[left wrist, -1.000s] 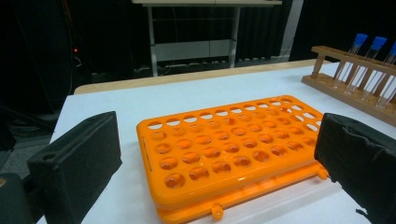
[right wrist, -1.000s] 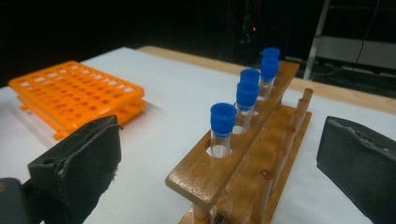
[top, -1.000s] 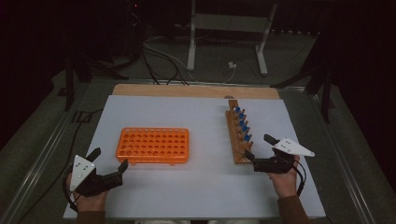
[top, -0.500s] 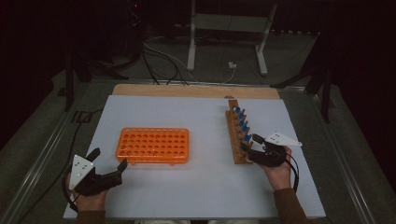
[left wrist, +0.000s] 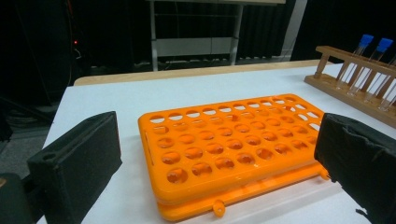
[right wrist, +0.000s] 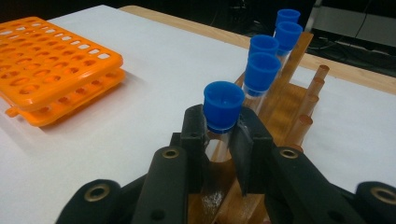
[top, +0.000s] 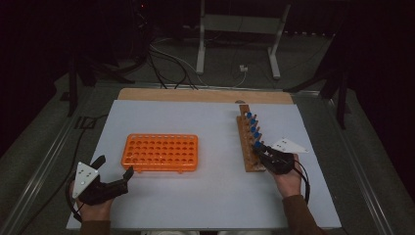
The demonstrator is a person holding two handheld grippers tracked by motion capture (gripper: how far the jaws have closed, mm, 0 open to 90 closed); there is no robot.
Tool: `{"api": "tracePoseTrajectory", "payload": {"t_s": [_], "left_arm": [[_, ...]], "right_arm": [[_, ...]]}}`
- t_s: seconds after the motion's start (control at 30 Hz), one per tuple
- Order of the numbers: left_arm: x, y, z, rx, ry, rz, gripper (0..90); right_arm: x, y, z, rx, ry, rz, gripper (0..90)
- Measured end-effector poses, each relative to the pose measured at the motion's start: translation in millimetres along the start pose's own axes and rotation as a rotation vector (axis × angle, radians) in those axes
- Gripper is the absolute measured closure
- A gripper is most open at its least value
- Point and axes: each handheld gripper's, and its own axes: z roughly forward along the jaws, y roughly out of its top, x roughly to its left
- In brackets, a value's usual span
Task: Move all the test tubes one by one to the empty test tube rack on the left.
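Since a second ago my right gripper (top: pixel 259 148) has slid in to the wooden test-tube rack (top: pixel 248 147) and its jaws have just been closing; they now pinch the nearest clear test tube with a blue cap (right wrist: pixel 223 106) just under that cap, the tube standing in the rack's near end. Well to the left of the rack, my left gripper (top: pixel 113 172) rests near the front left corner of the orange plastic tube tray (top: pixel 160 152), jaws spread wide, touching nothing. Four more blue-capped tubes (right wrist: pixel 262 70) stand in the rack beyond the pinched one.
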Motion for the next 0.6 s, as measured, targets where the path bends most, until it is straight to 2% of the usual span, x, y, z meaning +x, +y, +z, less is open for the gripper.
{"api": "tracePoseTrajectory", "payload": {"t_s": [0.3, 0.4, 0.6], "left_arm": [[-3.7, -0.3, 1.3, 0.01, 0.003, 0.028, 1.5], [-6.1, -1.0, 3.9, 0.02, -0.016, 0.033, 1.5], [-14.2, 0.8, 9.2, 0.029, -0.053, 0.078, 1.5]], "right_arm": [[2.2, 3.4, 3.9, 0.013, -0.01, -0.011, 76.8], [2.7, 3.8, 4.5, 0.013, -0.01, -0.01, 76.9], [0.8, 4.3, 2.1, 0.002, -0.013, 0.001, 76.9]]}}
